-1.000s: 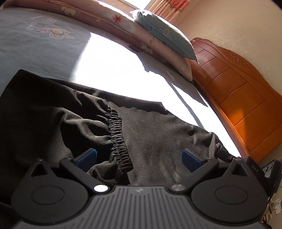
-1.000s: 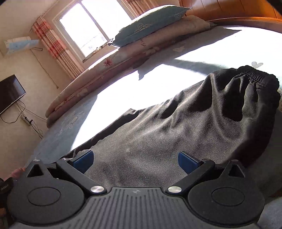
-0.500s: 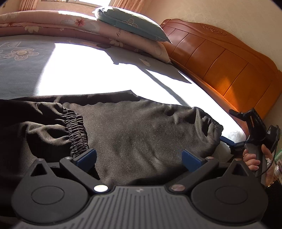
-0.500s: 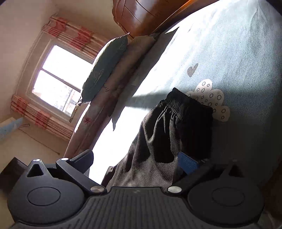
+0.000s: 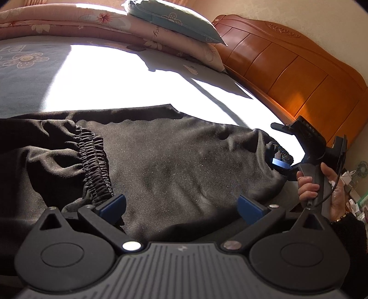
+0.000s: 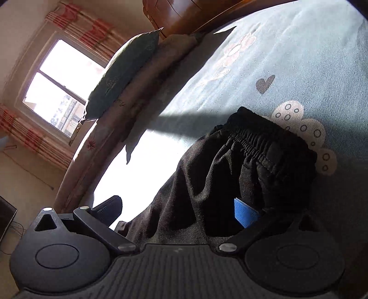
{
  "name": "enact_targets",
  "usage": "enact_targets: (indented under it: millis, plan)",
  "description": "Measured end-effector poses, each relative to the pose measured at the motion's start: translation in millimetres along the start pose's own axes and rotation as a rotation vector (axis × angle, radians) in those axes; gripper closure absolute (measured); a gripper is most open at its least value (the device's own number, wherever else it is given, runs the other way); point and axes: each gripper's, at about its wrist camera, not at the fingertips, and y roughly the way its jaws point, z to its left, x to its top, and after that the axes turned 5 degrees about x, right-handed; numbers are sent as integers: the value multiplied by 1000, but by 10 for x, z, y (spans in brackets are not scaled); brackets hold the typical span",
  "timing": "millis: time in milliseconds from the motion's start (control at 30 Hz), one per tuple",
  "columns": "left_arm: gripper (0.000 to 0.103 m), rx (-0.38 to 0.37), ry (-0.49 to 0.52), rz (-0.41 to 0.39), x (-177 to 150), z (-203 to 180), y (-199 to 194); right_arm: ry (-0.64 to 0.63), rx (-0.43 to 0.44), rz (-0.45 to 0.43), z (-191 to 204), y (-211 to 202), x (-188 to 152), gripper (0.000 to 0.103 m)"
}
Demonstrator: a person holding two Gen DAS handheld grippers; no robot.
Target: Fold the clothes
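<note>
A black garment (image 5: 184, 161) with a gathered elastic band (image 5: 96, 165) lies spread over the blue bed sheet (image 5: 34, 92). My left gripper (image 5: 181, 204) is open just above the cloth near its front edge, with the elastic band beside the left pad. In the left wrist view, a hand (image 5: 308, 186) holds my right gripper (image 5: 276, 145) at the garment's right end, jaws wide apart around the hem. In the right wrist view the right gripper (image 6: 177, 211) is open, black fabric (image 6: 207, 184) drapes between the fingers, and a blue pad (image 6: 245, 215) lies against a fold.
A teal pillow (image 5: 174, 20) rests on a folded pink floral quilt (image 5: 69, 20) at the back of the bed. An orange wooden headboard (image 5: 287, 69) runs along the right. A bright window (image 6: 59, 92) with red-striped curtains faces the bed. Small items crowd the far right edge (image 5: 354, 184).
The left view swung right, bringing the right gripper and hand into sight. The right gripper rolled over and dropped to the garment's end, so fabric now hangs between its open fingers.
</note>
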Motion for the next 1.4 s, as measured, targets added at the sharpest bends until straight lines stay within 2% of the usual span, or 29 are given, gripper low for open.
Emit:
enact_targets:
  millis: [167,267,400,500,533,567,600,633,667,767,833,933,1000,1033,1133,1167,1300,1400]
  plan:
    - [1,-33,60,-46,311,-225,96,-72,-7,-145,0,-376,-336,0]
    - [1,-56,128,-69,589,-485,204,-140,-97,-283,42,-540,-401,0]
    - [1,-13,399,-119,640,-1236,582,-120,-214,-514,-78,-840,-306,0]
    - [4,16,607,-162,598,-1812,882,90,-311,-597,-515,-1063,-131,0]
    - [7,19,673,-179,520,-2001,989,172,-337,-583,-694,-1085,-83,0]
    - [18,9,734,-188,428,-2186,1091,247,-359,-569,-858,-1104,-39,0]
    - [26,-5,794,-194,333,-2369,1192,261,-352,-554,-897,-1096,-27,0]
    - [44,-16,828,-190,258,-2495,1266,276,-344,-540,-937,-1087,-15,0]
    - [53,-27,854,-184,189,-2604,1333,290,-337,-525,-976,-1078,-2,0]
    - [56,-58,931,-165,-16,-2932,1533,332,-316,-482,-1094,-1052,35,0]
    - [55,-71,954,-137,-102,-3041,1628,360,-302,-453,-1173,-1035,60,0]
    - [57,-1,984,-123,-202,-3089,1747,402,-280,-409,-1291,-1009,97,0]
    - [62,27,959,-101,-189,-3059,1808,429,-266,-380,-1365,-992,120,0]
    - [68,23,937,-88,-171,-3039,1821,432,-262,-378,-1368,-991,120,0]
    - [87,0,863,-62,-89,-2972,1806,442,-248,-371,-1378,-987,120,0]
    - [90,-16,826,-52,-27,-2932,1778,446,-244,-369,-1381,-986,119,0]
    - [92,-127,641,16,316,-2715,1643,459,-226,-359,-1394,-981,119,0]
    - [92,-202,548,56,512,-2561,1582,469,-213,-352,-1403,-977,120,0]
